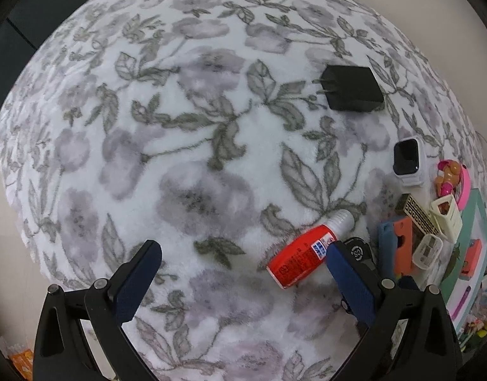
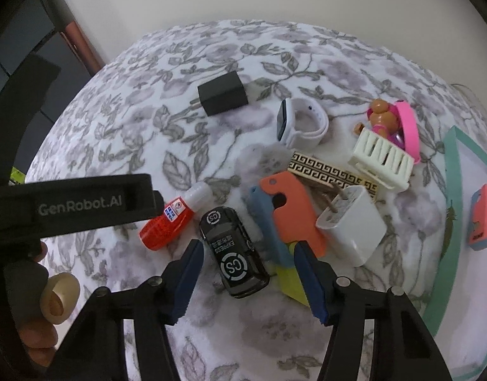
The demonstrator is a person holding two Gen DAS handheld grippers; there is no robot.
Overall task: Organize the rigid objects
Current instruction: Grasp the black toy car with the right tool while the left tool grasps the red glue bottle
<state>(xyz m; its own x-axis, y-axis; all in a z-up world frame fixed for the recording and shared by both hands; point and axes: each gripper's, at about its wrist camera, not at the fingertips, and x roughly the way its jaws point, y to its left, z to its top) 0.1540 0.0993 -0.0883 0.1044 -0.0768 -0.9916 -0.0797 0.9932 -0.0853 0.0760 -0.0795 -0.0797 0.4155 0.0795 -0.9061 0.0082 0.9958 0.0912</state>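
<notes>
A floral blanket [image 1: 180, 127] carries scattered small objects. A red bottle with a white cap [image 1: 307, 250] lies beside my left gripper's right finger; it also shows in the right wrist view [image 2: 173, 219]. My left gripper [image 1: 243, 254] is open and empty. My right gripper [image 2: 246, 254] is open, and a black toy car [image 2: 232, 250] lies between its fingers without being gripped. An orange case [image 2: 291, 209] on a blue case [image 2: 262, 222], a white charger [image 2: 351, 222], a black charger [image 2: 223, 93] and a white watch [image 2: 300, 123] lie beyond.
A patterned gold-black box [image 2: 332, 171], a white slotted rack [image 2: 383, 158], a doll figure with a pink band [image 2: 392, 120] and a yellow block [image 2: 291, 282] crowd the right side. A teal-rimmed tray [image 2: 453, 171] holds an orange-blue item [image 2: 481, 219]. A beige ring [image 2: 59, 295] lies at lower left.
</notes>
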